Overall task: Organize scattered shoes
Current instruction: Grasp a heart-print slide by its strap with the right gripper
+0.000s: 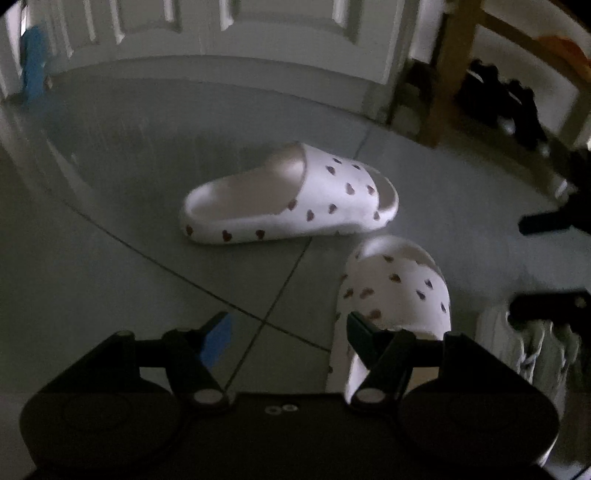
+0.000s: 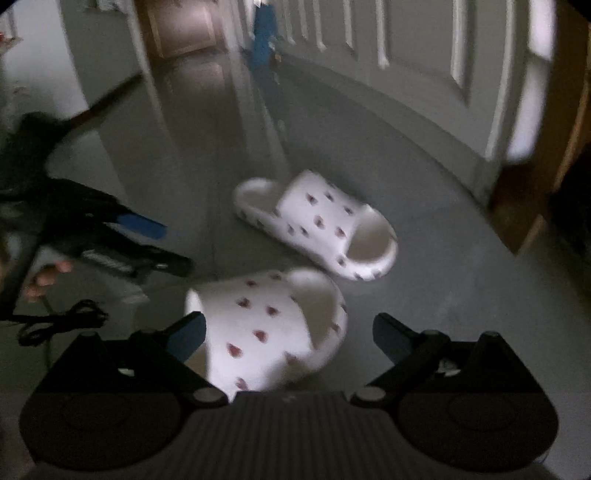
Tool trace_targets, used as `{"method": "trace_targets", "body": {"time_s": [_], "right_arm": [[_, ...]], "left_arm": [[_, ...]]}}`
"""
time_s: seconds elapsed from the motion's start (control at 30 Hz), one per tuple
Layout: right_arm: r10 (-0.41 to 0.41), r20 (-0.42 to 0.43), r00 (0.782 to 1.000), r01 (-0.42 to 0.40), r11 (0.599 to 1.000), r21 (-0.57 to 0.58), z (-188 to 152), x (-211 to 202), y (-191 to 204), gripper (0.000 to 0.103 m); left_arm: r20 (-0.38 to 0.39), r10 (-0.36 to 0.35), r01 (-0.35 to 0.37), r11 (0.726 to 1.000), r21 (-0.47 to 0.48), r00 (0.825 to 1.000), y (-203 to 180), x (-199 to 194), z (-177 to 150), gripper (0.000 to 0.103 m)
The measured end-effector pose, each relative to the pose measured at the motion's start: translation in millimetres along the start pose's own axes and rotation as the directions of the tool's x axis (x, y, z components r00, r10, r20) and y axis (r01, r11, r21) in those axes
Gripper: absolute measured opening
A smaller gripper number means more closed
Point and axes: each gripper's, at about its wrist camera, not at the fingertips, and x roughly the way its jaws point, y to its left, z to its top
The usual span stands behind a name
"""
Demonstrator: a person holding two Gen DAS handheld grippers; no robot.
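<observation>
Left claw (image 1: 288, 325) open, white heart-print slides (image 1: 291, 195)

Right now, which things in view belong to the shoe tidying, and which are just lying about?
Part of the job:
near slipper
far slipper
white sneaker
dark shoes on the wooden rack
left gripper, open
right gripper, open

Just there:
door
blue thing
floor
</observation>
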Motion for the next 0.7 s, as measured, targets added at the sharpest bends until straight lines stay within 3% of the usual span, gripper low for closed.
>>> {"method": "trace_targets", "body": {"time_s": [0.07, 0.1, 0.23, 0.33, 0.43, 0.5, 0.63, 0.67, 0.7], "right_arm": [[-0.021, 0.009, 1.0, 0.021, 1.0, 0.007, -7.3, 0.0, 9.2, 0.098], [-0.071, 0.013, 0.997, 0.071, 0.997, 0.012, -13.0, 0.6, 22.6, 0.098], [-0.197, 0.035, 0.98, 0.199, 0.979, -0.051, -29.3, 7.4, 70.6, 0.098], [-0.291, 0.083, 0.953, 0.299, 0.949, -0.098, -40.9, 16.1, 101.1, 0.097], [-0.398, 0.077, 0.914, 0.403, 0.912, -0.074, -40.2, 38.0, 107.7, 0.093], [-0.475, 0.057, 0.878, 0.477, 0.877, -0.061, -34.9, 55.9, 109.2, 0.075], [-0.513, 0.03, 0.858, 0.514, 0.855, -0.063, -28.4, 77.1, 113.3, 0.05], [-0.522, 0.022, 0.853, 0.522, 0.851, -0.061, -27.4, 82.4, 113.5, 0.04], [-0.525, 0.018, 0.851, 0.525, 0.85, -0.04, -26.7, 84.0, 112.4, 0.037]], "left_arm": [[-0.012, 0.012, -0.012, 0.999, 0.04, 1.0, -6.5, -1.7, -3.3, 0.069], [-0.019, 0.017, -0.016, 0.998, 0.054, 1.0, -8.7, -2.1, -4.8, 0.069], [-0.057, 0.032, -0.031, 0.999, 0.03, 0.998, -4.3, 0.7, -10.7, 0.069], [-0.076, 0.056, -0.056, 0.998, -0.005, 0.996, 3.8, 3.3, -14.1, 0.069], [-0.079, 0.072, -0.073, 0.997, -0.015, 0.994, 10.1, 3.7, -15.3, 0.069], [-0.078, 0.081, -0.083, 0.996, -0.02, 0.994, 15.1, 3.5, -15.3, 0.069], [-0.071, 0.079, -0.082, 0.996, -0.037, 0.994, 22.2, 3.6, -15.2, 0.069], [-0.073, 0.078, -0.081, 0.996, -0.038, 0.994, 23.3, 4.5, -15.6, 0.069], [-0.075, 0.078, -0.081, 0.996, -0.039, 0.994, 24.3, 5.2, -16.0, 0.069]]}}
